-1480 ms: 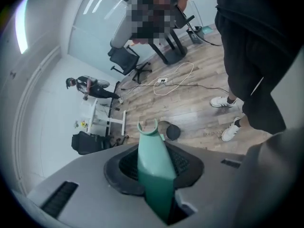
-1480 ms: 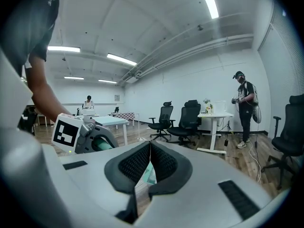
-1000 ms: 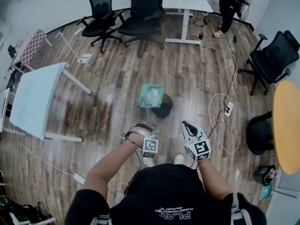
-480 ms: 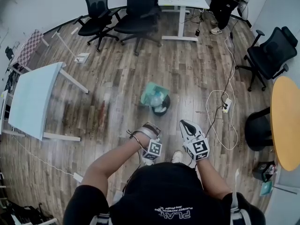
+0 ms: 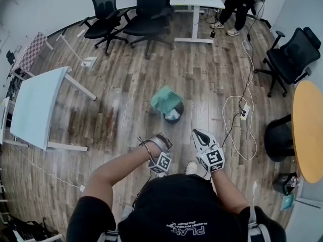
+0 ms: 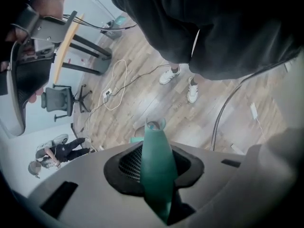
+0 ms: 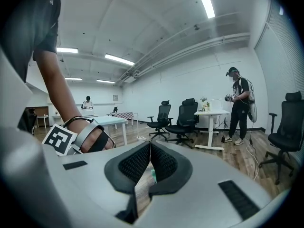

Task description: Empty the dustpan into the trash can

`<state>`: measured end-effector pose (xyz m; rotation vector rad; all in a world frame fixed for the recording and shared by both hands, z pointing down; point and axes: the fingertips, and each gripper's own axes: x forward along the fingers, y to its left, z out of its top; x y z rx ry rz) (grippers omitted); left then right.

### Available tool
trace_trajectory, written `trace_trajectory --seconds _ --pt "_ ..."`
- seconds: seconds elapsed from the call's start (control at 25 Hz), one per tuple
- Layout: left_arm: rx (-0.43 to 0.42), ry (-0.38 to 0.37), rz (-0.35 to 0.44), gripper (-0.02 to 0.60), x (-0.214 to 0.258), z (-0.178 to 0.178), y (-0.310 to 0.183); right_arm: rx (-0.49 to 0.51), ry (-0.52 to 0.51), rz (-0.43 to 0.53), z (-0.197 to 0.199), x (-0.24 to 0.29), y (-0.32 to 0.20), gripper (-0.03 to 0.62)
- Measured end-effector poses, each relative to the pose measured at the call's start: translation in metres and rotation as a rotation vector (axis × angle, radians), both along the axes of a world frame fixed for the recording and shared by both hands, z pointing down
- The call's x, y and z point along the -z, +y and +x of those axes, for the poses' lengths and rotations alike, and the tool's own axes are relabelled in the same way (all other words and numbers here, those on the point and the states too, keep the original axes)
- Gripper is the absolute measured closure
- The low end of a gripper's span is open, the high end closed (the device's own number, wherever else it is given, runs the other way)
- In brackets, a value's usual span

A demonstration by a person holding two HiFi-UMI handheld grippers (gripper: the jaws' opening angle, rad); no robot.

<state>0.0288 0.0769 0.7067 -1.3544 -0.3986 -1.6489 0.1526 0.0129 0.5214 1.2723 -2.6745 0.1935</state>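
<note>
Head view: dustpan tilted at the rim of the trash can, on the wooden floor.
The green dustpan (image 5: pixel 165 98) is seen tipped up against the far-left edge of the round black trash can (image 5: pixel 175 117), in which pale litter is visible; both stand on the wooden floor (image 5: pixel 202 79), ahead of the person's feet. In the left gripper view, the left gripper (image 6: pixel 156 146) is clenched on the green dustpan handle (image 6: pixel 156 172), which is pinched between the black pads and runs out toward the can. In the right gripper view, the right gripper (image 7: pixel 150 148) is shown with its jaws brought together at the tips and nothing held between them; it is pointed across the room, toward office chairs (image 7: pixel 176 118) and a white bench (image 7: pixel 211 113).
</note>
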Motion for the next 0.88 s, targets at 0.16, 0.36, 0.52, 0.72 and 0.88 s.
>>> trace_trajectory --seconds 0.16,0.36,0.52,0.72,0.88 --pt "0.004 0.003 0.007 0.472 -0.001 -0.002 0.0 0.013 0.008 -0.004 -0.003 -0.002 0.002 0.57" --pt "0.049 0.041 0.001 0.472 0.001 -0.001 0.0 0.024 0.014 -0.01 -0.006 -0.004 0.007 0.571" --pt "0.139 0.131 -0.008 0.474 0.014 0.003 -0.01 0.026 0.02 -0.01 -0.006 -0.004 0.008 0.57" --pt "0.323 0.295 -0.043 0.474 0.034 0.008 -0.029 0.032 0.027 -0.012 -0.007 -0.007 0.01 0.571" --pt "0.462 0.412 -0.046 0.474 0.05 0.006 -0.044 0.028 0.029 -0.005 -0.009 -0.006 0.009 0.571"
